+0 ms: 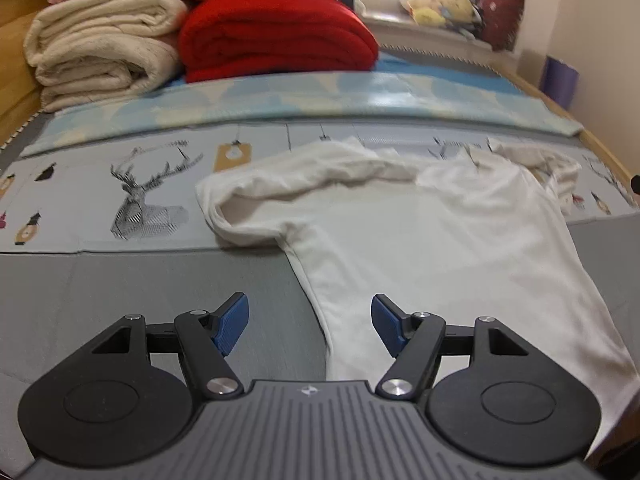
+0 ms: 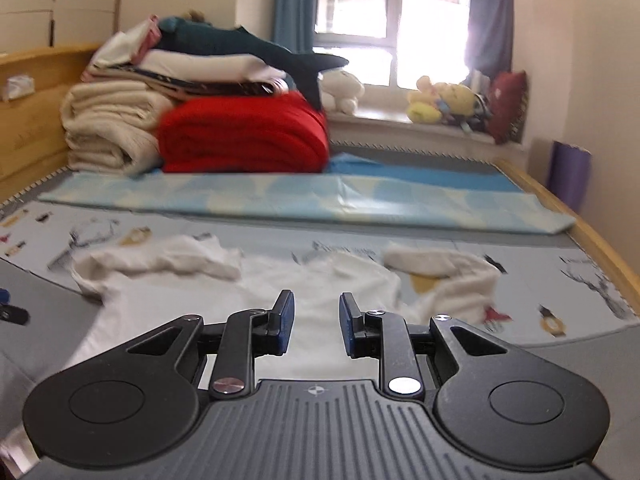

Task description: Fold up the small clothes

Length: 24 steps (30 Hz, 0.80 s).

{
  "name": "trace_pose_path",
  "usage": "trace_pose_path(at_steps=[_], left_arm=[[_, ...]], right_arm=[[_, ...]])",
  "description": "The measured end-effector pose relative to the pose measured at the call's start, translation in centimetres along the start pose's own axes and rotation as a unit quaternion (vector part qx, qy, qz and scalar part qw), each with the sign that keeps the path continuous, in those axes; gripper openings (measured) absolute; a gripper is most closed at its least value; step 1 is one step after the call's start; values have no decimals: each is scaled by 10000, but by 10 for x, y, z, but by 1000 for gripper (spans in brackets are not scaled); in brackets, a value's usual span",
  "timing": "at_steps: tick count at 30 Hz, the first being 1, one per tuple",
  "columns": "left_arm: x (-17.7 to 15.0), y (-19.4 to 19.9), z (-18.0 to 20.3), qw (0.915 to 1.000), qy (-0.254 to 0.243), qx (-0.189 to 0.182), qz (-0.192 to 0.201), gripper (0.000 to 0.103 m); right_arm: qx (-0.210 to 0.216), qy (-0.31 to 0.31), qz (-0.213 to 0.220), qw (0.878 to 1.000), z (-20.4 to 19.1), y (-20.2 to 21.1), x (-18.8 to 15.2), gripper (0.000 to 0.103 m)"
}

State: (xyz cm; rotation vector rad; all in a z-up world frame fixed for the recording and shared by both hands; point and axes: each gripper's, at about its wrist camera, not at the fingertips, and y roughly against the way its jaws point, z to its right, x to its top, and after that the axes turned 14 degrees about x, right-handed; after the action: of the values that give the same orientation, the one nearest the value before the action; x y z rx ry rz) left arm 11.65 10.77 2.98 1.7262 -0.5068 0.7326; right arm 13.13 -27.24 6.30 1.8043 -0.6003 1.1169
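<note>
left gripper (image 1: pixel 310 326): jaws spread wide, blue pads bare, nothing between them; it hovers above the near left edge of the white shirt (image 1: pixel 420 248), not touching it.

right gripper (image 2: pixel 316 326): jaws part way apart with a clear gap, nothing between the pads; it sits over the shirt body, lifted off the cloth.

white shirt: lies spread on the grey mat (image 1: pixel 120 300) of the bed, body flat toward the near edge, collar end away from the grippers. left sleeve (image 1: pixel 256 204) is bunched and doubled back on itself; right sleeve (image 2: pixel 440 268) is crumpled beside the shoulder. not yet folded, by my reading.

beyond: printed sheet with deer (image 1: pixel 148 200), pale blue quilt strip (image 1: pixel 280 96), red blanket (image 1: pixel 276 32) and cream blanket (image 1: pixel 100 44) stacked at the far end.

risks, judged:
- a fold made over the bunched sleeves traps lumps and leaves the result crooked.
- the thin fabric may be pinched in one layer only, so the shirt peels open on lifting.
- a pad may snag the mat along with the hem.
- uneven lifting by the two grippers skews the body.
</note>
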Motion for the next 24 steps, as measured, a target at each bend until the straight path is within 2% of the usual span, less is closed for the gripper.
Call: trace_pose_path(at_steps=[4,6,7,8,10,13,16,19,21,24], left_arm=[[12,-2,-5,9996,266,73,112,73],[19,-1,-7,9987,484,43,165,77],[22,0,-7,9981,583,17,202,82],[26,1,-7,9973,677,44,267,85],[35,4,-4,9960,712,328,426,85],[48,6,2,9933,738,574,675,85],[57,4,4,9920,853,524,767,85],[65,-2,6,9936,829,349,689,84],[70,-6,9,9943,789,317,642,83],[82,-17,13,9967,635,252,445,76]], right_arm=[[178,-126,146,9997,-10,-11,14,27],[363,-329,156,9987,-12,-18,21,29],[400,-354,170,9984,-13,-20,25,34],[355,-318,183,9987,-16,-23,29,37],[158,-128,269,9994,-24,-31,43,45],[-143,-150,311,9993,-30,-45,74,46],[181,-465,320,9982,-30,-61,105,47],[558,-455,281,9970,-35,-79,116,47],[569,-367,314,9972,-40,-88,110,46],[602,-381,-178,9973,-45,-110,100,46]])
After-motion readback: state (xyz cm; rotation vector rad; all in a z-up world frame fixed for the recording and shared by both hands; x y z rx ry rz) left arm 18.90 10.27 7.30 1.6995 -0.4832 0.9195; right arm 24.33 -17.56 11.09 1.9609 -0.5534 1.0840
